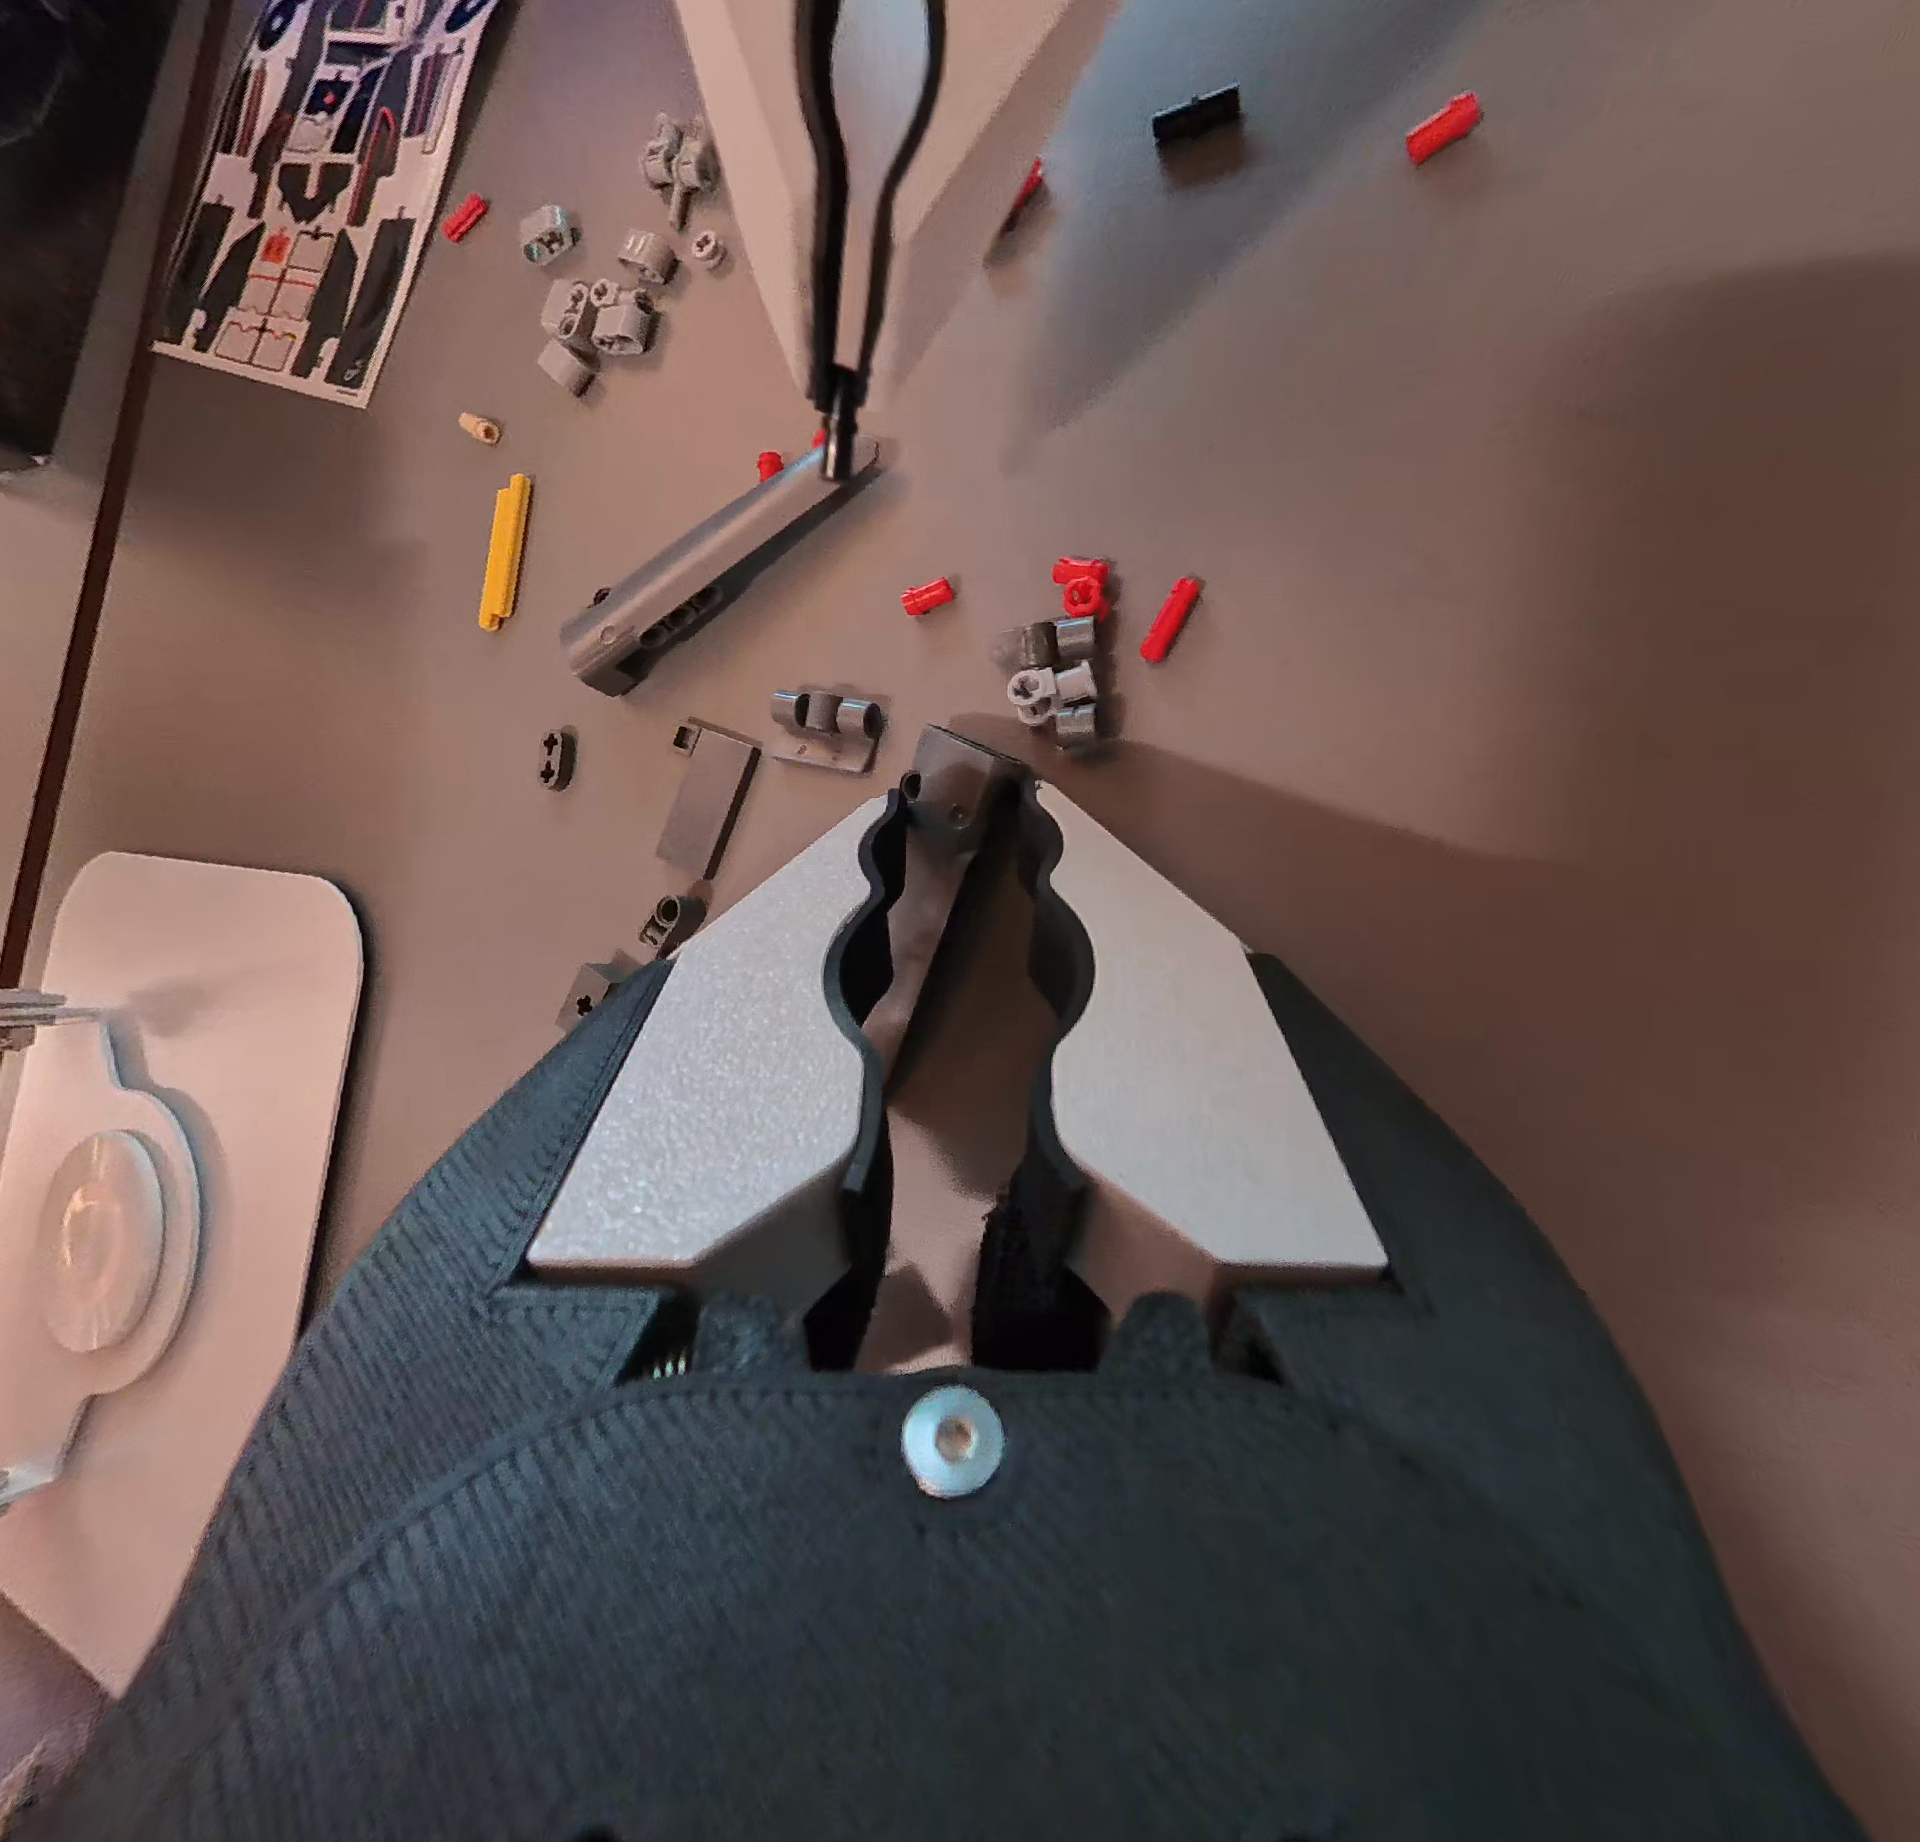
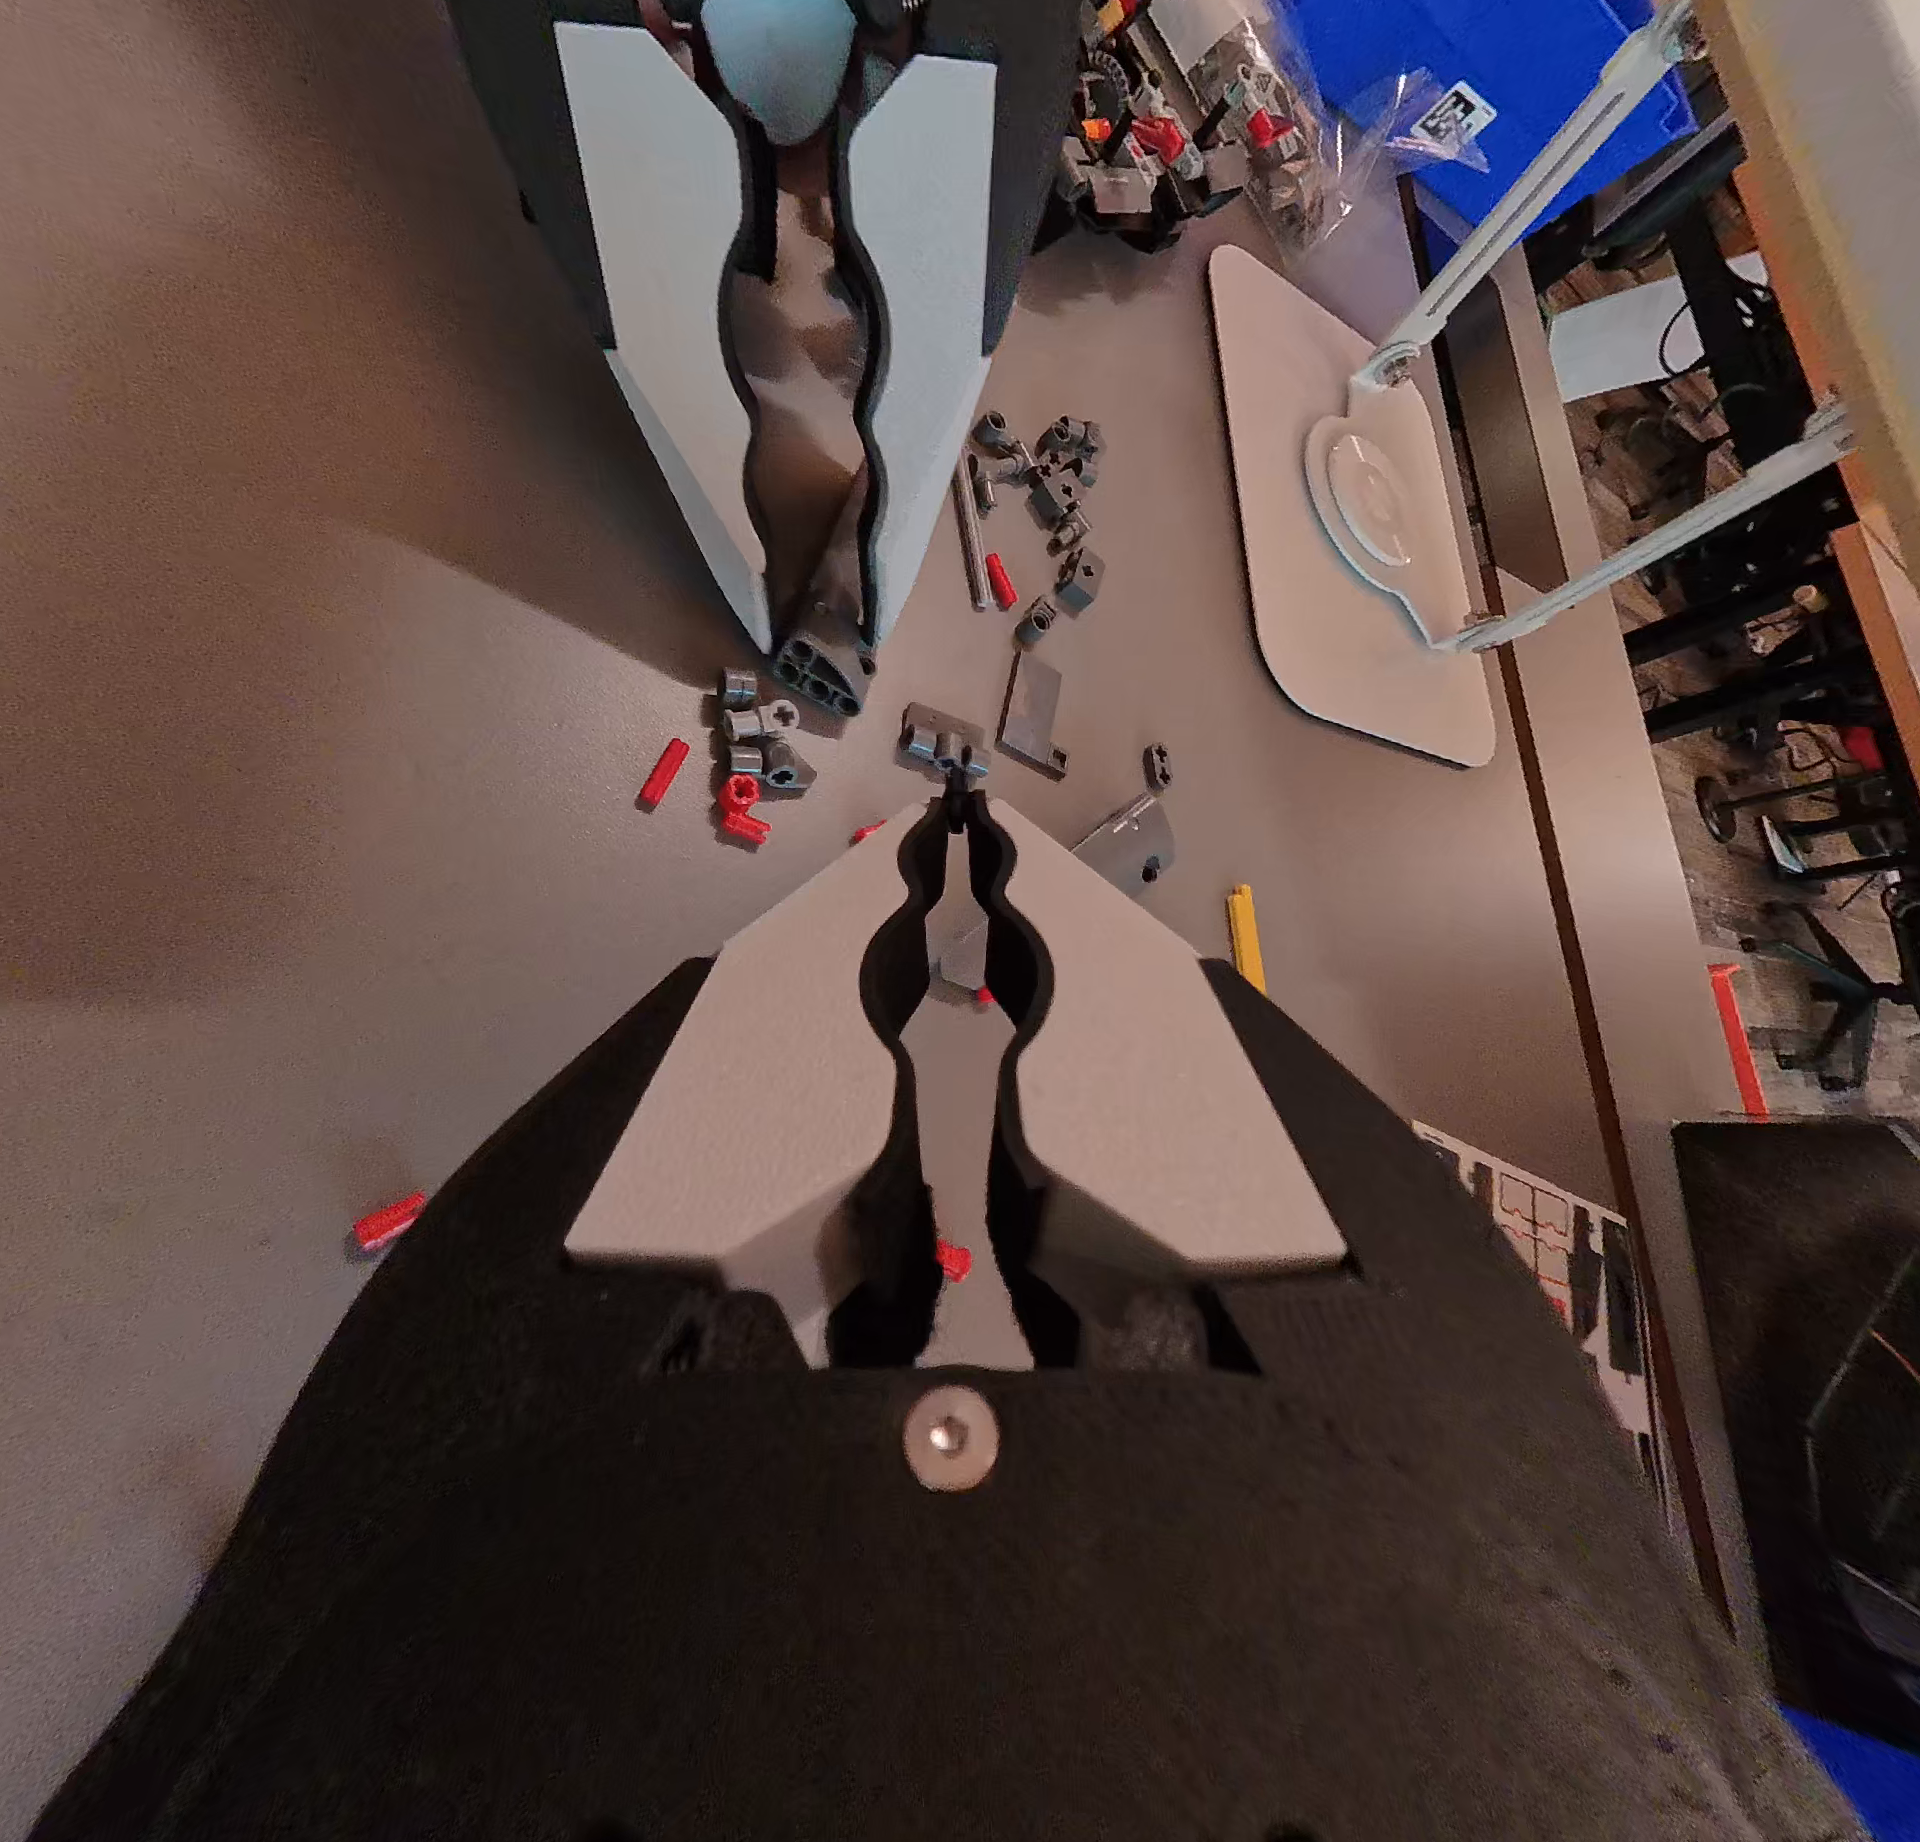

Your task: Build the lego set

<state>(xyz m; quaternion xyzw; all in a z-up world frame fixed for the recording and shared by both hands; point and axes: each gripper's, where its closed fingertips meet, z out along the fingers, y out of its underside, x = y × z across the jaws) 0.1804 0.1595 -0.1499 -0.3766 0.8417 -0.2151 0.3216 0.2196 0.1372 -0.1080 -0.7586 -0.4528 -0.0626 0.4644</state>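
Note:
My left gripper is shut on a long dark grey panel piece, whose end sticks out past the fingertips. In the right wrist view it comes in from the top, with the piece's holed end showing. My right gripper is shut on a small black pin. In the left wrist view it reaches in from the top and holds the pin right over the end of a second long grey panel lying on the table.
Loose on the table are red pins, grey connector piles, a yellow axle, a flat grey plate and a small grey assembly. There are also a sticker sheet, a white stand base, a parts bag and a blue bin. About 7 cm separates my left fingertips from my right. The flat grey plate is about 5 cm from my left fingertips. It is also in sight in the right wrist view.

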